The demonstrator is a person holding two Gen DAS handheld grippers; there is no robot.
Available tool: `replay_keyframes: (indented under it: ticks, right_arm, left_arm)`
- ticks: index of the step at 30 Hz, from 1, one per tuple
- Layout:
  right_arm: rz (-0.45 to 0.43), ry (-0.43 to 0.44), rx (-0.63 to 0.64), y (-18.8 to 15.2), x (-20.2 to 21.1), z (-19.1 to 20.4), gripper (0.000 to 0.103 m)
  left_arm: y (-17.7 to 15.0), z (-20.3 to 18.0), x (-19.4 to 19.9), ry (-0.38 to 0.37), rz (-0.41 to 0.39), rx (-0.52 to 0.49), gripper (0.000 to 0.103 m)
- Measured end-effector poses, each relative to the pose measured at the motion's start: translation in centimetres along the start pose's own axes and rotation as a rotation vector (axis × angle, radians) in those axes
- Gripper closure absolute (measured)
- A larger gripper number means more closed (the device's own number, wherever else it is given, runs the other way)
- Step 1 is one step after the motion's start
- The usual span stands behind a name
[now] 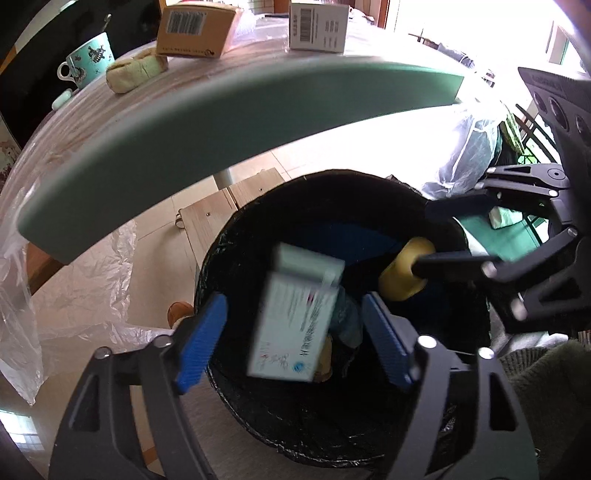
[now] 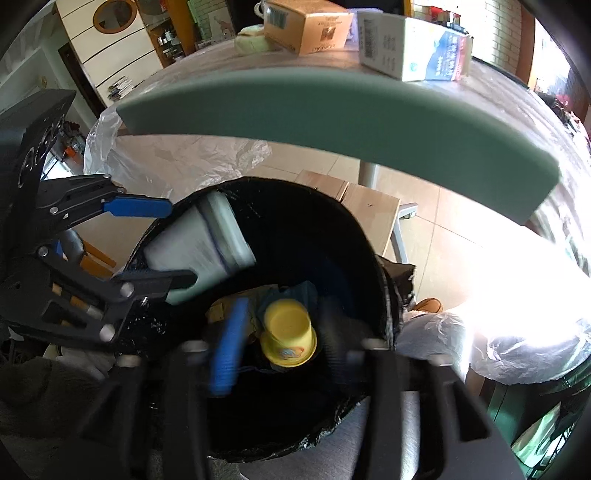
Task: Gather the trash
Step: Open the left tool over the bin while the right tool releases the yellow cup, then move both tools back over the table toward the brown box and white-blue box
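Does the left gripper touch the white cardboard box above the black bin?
Apart. In the left wrist view, gaps show between the box and both blue pads of the left gripper.

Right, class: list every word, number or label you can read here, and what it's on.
None reads clearly.
Brown cardboard box: barcode, digits too small.
White upright carton: barcode, print too small.
White-and-blue box over black-lined bin: print blurred.
Yellow plastic cup: label blurred.

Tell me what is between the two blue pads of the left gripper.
In the left wrist view, a white box sits between the pads of the left gripper, touching neither, over the black bin.
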State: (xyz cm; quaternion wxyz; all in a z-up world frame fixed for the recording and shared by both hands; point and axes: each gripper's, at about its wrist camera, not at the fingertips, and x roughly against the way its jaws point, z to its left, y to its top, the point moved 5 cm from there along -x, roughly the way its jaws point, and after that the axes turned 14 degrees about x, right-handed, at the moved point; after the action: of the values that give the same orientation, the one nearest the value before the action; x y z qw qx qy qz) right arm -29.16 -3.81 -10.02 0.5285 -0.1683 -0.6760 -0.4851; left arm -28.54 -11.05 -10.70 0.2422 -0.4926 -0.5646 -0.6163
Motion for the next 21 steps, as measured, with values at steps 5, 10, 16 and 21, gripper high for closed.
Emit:
replay_keyframes:
  ticks: [5,10,16,21]
  right_arm:
    - [-0.05,-0.034,0.011,0.3,2.5,-0.1,0.037]
    - [-0.244,-0.118,0.018,2.2,9.0,-0.6,0.015]
    - [-0.532,-0.281,-0.147,6.0,14.5,-4.2,0.004]
    - [-0.389,-0.194,-0.295,8.6,10.2,-8.2,0.004]
  left_arm:
    - [0.1,0.1,1.7,-0.005,-0.013,0.011,0.023]
    - [2.3,-0.6,9.0,-0.052,-0.188,-0.004,0.023]
    - [8.2,-0.1,15.4,0.027,-0.526,0.005,0.001]
    - [12.9,1.0,12.4,0.185,-0.53,-0.017,0.001]
